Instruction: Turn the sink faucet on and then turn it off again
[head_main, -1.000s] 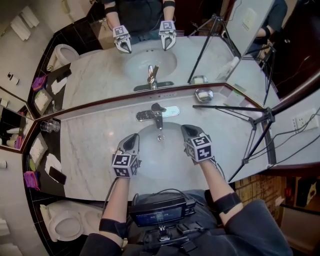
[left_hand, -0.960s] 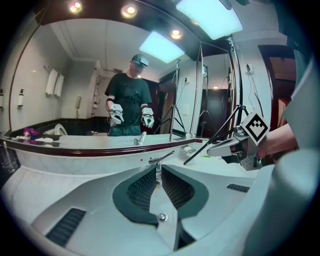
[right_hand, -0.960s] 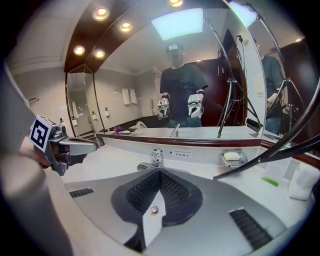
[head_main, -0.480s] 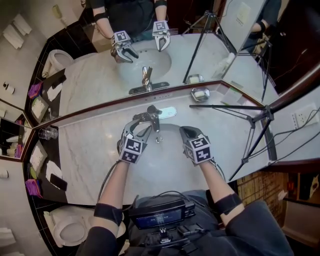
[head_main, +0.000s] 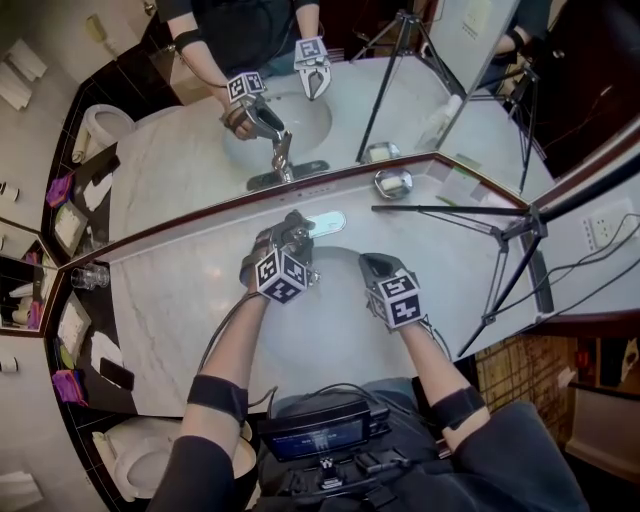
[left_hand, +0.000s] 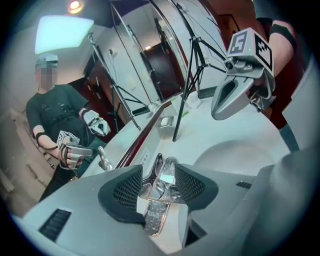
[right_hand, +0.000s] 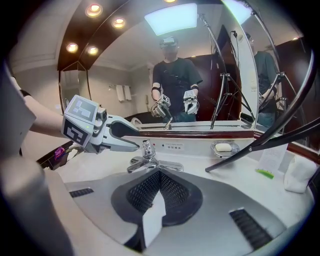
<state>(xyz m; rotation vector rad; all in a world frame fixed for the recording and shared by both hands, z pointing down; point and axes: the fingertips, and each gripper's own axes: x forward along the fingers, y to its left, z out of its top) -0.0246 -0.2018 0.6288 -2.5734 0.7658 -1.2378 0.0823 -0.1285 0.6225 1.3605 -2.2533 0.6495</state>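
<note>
Head view: person stands at a marble counter (head_main: 170, 310) w/ a sink (head_main: 340, 278) set in it. Left gripper (head_main: 291, 234) sits right over the faucet (head_main: 330, 222) at the sink's back edge & covers most of it; only the chrome base plate shows beside the jaws. Right gripper (head_main: 370, 264) hangs over the sink's right side, near the faucet but apart from it. Soap dish (head_main: 393, 183) sits at the back by the mirror (head_main: 170, 170), a tripod (head_main: 520, 235) stands on the counter's right, a glass (head_main: 85, 277) at far left. Mirror repeats both grippers & the faucet

Left gripper view: left gripper (left_hand: 159, 184) has its jaws fairly wide, having just been opening. The faucet's handle (left_hand: 167, 172) stands between the pads, chrome close to both sides; can't tell if either pad touches it. Base plate runs down below the gap. Right gripper (left_hand: 221, 110) is up at right over the sink (left_hand: 240, 150), jaws together. Soap dish (left_hand: 165, 121) lies past the faucet, next to a tripod leg

Right gripper view: right gripper (right_hand: 160, 189) is closed tight, pads meeting, nothing between them. Faucet (right_hand: 147, 157) is straight ahead beyond the tips, upright, apart from them. Left gripper (right_hand: 131, 142) comes in from the left, one jaw tip just beside the handle's top. Soap dish (right_hand: 223, 148) sits right of the faucet
</note>
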